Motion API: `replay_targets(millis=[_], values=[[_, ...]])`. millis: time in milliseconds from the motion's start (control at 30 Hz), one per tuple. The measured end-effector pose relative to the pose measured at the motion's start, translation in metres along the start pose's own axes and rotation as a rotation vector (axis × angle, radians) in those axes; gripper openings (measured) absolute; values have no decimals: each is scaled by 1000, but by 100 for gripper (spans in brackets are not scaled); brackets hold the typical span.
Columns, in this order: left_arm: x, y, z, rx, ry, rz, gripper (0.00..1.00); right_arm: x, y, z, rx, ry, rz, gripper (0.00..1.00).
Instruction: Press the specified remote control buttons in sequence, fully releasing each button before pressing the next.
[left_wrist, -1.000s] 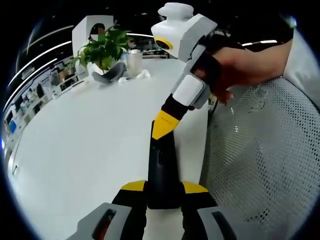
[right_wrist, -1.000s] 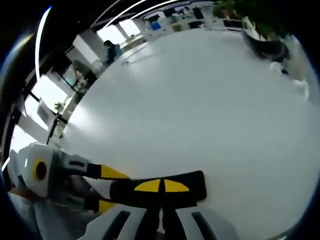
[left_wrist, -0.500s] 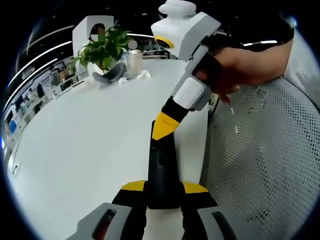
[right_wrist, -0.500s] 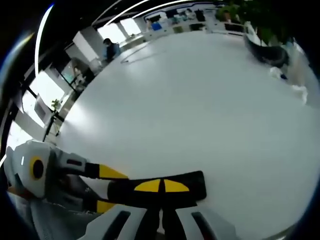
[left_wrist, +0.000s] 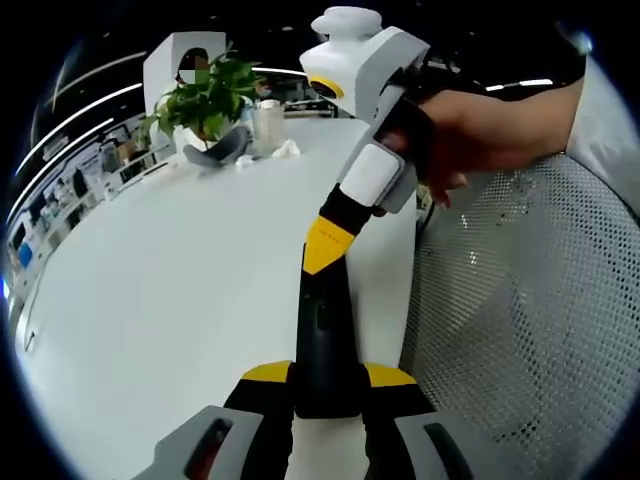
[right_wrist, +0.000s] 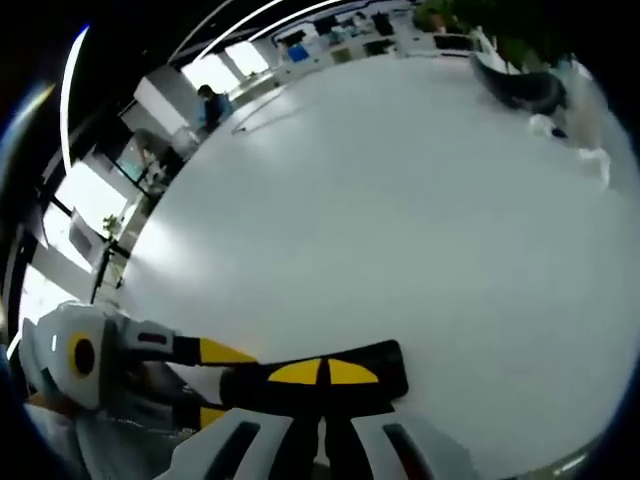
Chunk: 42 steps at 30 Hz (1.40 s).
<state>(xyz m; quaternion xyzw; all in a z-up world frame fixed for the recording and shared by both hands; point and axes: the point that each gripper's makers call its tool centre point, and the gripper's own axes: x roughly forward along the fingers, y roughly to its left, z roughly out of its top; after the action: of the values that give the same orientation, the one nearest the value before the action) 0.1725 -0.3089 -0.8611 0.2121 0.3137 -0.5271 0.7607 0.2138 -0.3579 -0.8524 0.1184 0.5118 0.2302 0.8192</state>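
Black remote control is clamped between left gripper jaws at the white tabletop near edge. Right gripper jaws, closed together, are set on its far end. Potted plant is seen at far edge.

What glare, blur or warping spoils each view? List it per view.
Left gripper view: fisheye bends the white table edge; the remote control is sharp, the potted plant soft. Right gripper view: broad window glare washes the table; the far background is small and curved; the remote control stays clear.
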Motion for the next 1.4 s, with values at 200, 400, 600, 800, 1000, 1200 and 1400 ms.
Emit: replay_targets(millis=[200, 400, 600, 800, 1000, 1200, 1400], values=[[0, -1, -1, -1, -1, 0, 25, 1, 1, -2, -70, -6, -20, 0], [0, -1, 0, -1, -1, 0, 25, 2, 1, -2, -87, 12, -40, 0], [0, -1, 0, -3, 1, 1, 25, 3, 1, -2, -121, 113, -57, 0], [0, -2, -1, -1, 3, 1, 25, 4, 1, -3, -125, 184, -60, 0], [0, -1, -1, 0, 3, 1, 25, 1, 1, -5, -142, 147, -59, 0], [-1, -1, -1, 0, 4, 1, 25, 1, 3, -4, -197, 86, -48, 0], [0, 0, -1, -1, 3, 1, 25, 0, 2, -4, -183, 40, -35, 0]])
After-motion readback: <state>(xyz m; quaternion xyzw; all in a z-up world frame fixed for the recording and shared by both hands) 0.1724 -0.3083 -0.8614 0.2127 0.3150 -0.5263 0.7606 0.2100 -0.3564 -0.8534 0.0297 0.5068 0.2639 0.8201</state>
